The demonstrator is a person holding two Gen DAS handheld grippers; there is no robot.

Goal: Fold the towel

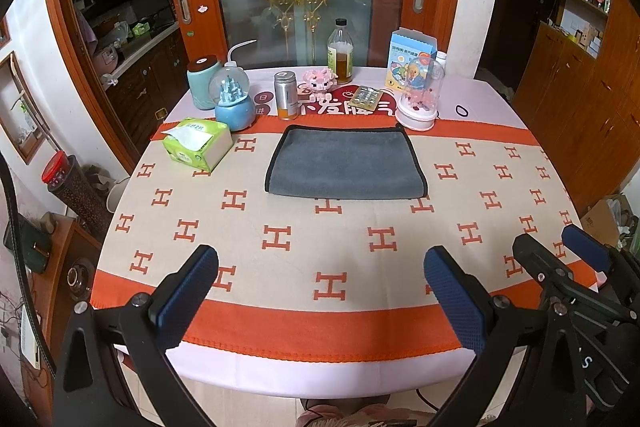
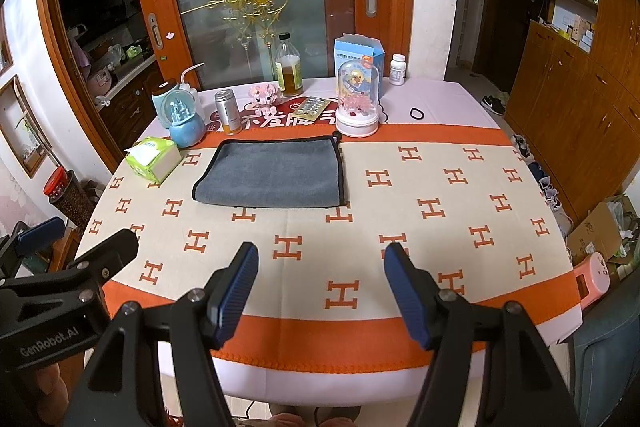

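A grey towel [image 1: 346, 163] with black trim lies flat on the patterned tablecloth [image 1: 280, 239], folded into a rectangle, at the far middle of the table. It also shows in the right wrist view [image 2: 272, 173]. My left gripper [image 1: 320, 263] is open and empty, above the table's near edge, well short of the towel. My right gripper [image 2: 320, 259] is open and empty, also near the front edge; it shows at the right in the left wrist view [image 1: 556, 247]. The left gripper shows at the left in the right wrist view [image 2: 76, 233].
A green tissue pack [image 1: 198, 143] lies left of the towel. Behind it stand a snow globe [image 1: 234, 103], a silver can [image 1: 286, 95], a bottle [image 1: 340, 53], a pink toy [image 1: 318, 79], a blister pack [image 1: 366, 97], a glass dome [image 1: 418, 97] and a blue box [image 1: 408, 55]. A hair tie [image 1: 463, 111] lies far right.
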